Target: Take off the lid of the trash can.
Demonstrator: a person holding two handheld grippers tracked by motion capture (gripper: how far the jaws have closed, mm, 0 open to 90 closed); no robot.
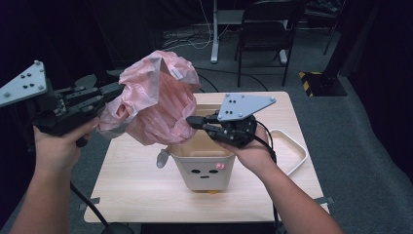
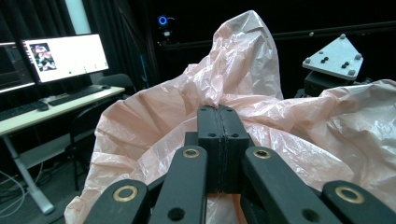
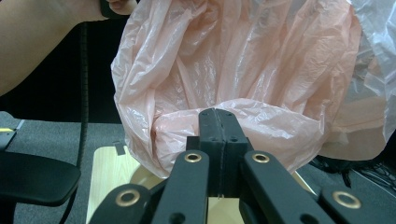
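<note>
A: Start at the jaws. How does the left gripper (image 2: pixel 218 112) stand?

B: Pressed flat together on a fold of the pink bag (image 2: pixel 243 70), along its rim. The right gripper (image 3: pixel 217 113) is the same, jaws closed with the bag's edge pinched between them.

A: And where is the bag itself?

B: In the high view the bag (image 1: pixel 155 100) hangs in the air between the two grippers, puffed out, above and a little to the left of the small bin (image 1: pixel 204 165) with a face on its front. That bin stands near the middle of the table (image 1: pixel 131 185). A white tray (image 1: pixel 298 152) lies on the table behind the right hand (image 1: pixel 251 155).

A: So the work looks like lining the bin?

B: That is my reading. To do it well, I'd draw the two pinches apart so the mouth opens wide, bring the bag's loose bottom over the bin opening, then lower evenly, keeping both grips firm, since thin plastic slips easily.

A: Any risk?

B: Pulling too hard could tear the film, or nudge the light bin.
</note>
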